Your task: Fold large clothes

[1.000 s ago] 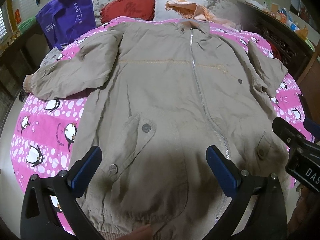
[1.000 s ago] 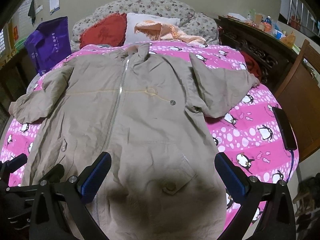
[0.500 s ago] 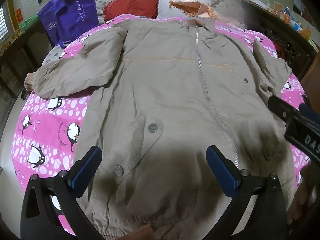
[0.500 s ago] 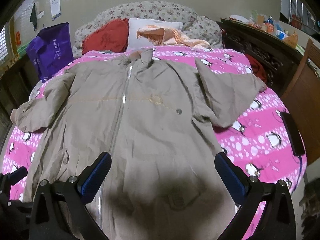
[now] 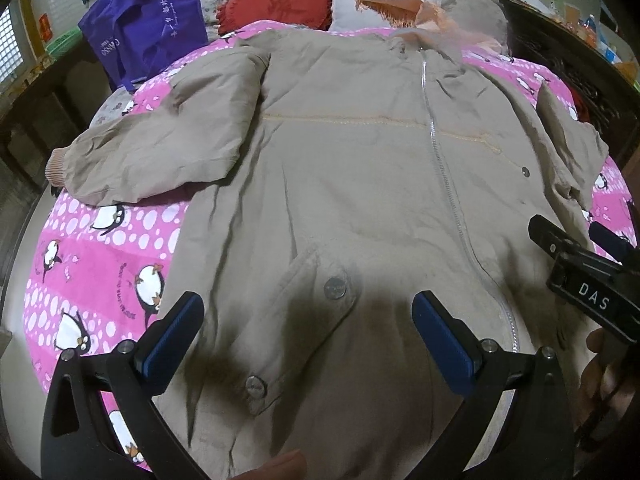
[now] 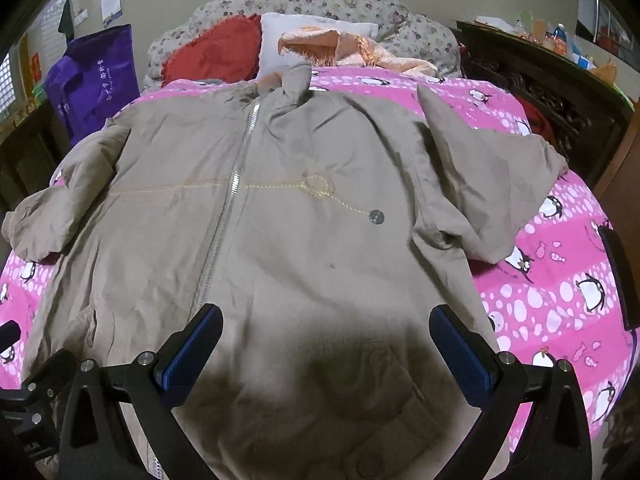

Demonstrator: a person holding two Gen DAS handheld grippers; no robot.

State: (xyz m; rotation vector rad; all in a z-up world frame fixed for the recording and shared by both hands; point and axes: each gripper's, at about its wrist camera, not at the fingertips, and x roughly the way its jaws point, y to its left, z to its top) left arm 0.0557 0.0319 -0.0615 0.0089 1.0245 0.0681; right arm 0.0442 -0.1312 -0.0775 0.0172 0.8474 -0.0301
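Your tan jacket (image 5: 360, 184) lies zipped and flat mid-frame; both grippers, left (image 5: 306, 322) and right (image 6: 326, 336), gape empty, now farther up it.

The jacket (image 5: 360, 184) lies spread flat on the bed (image 5: 100, 264), collar toward the pillows (image 6: 312, 32) at the head, sleeves out to either side. A bag (image 5: 148, 36) stands at the bed's far left. Both grippers hover above the hem, side by side.
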